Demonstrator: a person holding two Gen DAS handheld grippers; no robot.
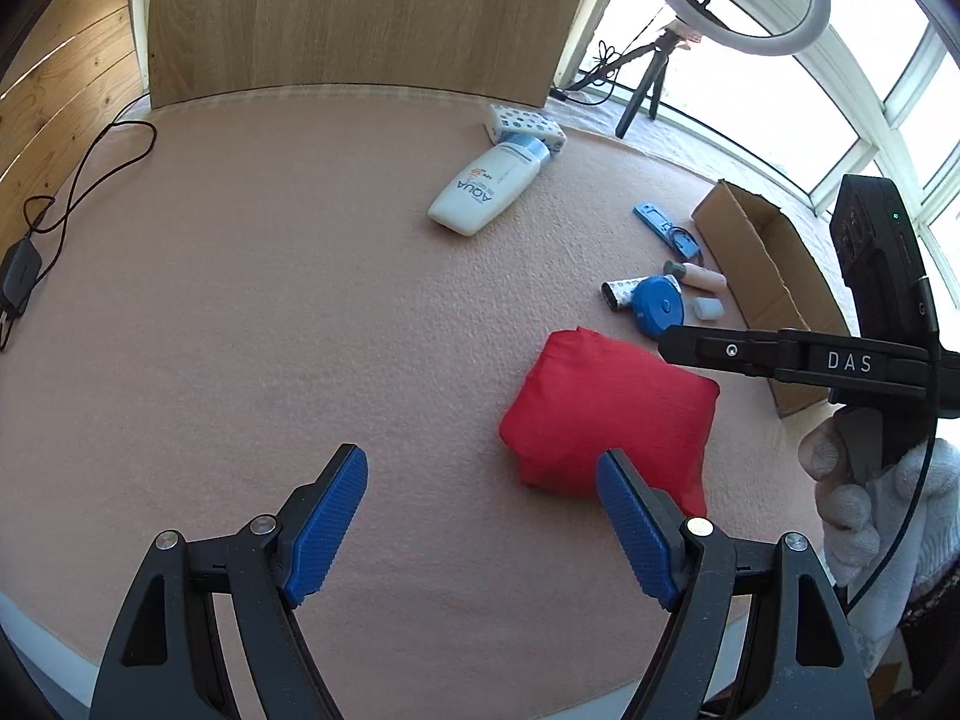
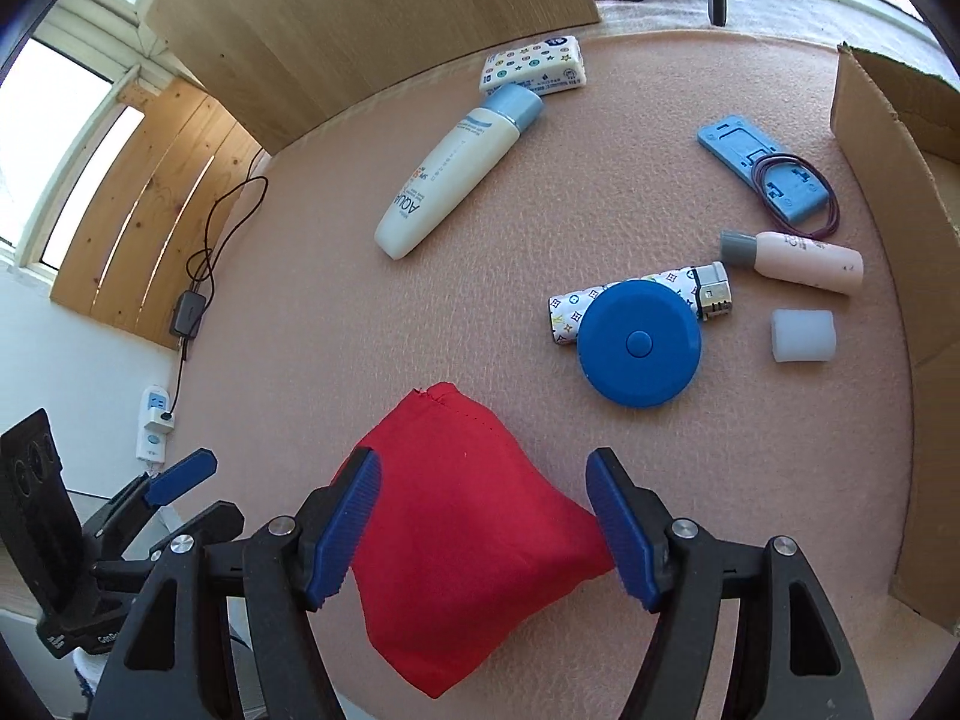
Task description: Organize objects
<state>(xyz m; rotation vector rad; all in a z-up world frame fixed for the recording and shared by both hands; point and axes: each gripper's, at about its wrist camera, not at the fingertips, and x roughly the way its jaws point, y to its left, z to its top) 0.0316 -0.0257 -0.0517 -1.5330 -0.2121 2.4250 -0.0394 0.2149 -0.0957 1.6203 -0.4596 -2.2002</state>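
Note:
A red cloth pouch (image 1: 606, 414) (image 2: 456, 522) lies on the pink mat (image 1: 270, 330). My right gripper (image 2: 486, 525) hovers over it, and the pouch shows in the gap between the open blue pads without being pressed by them. From the left wrist view that gripper (image 1: 666, 348) reaches in from the right, held by a gloved hand (image 1: 852, 498). My left gripper (image 1: 483, 516) stands open over bare mat, just left of the pouch, with nothing between its fingers. In the right wrist view, the left gripper (image 2: 198, 492) sits at the lower left.
A white sunscreen bottle (image 2: 450, 174), tissue pack (image 2: 534, 66), blue round tape measure (image 2: 639, 342) on a patterned lighter (image 2: 564, 312), pink bottle (image 2: 804, 261), white cylinder (image 2: 803, 336) and blue holder with a rubber band (image 2: 762, 171) lie on the mat. An open cardboard box (image 2: 888, 180) stands right. A charger (image 1: 18, 276) lies left.

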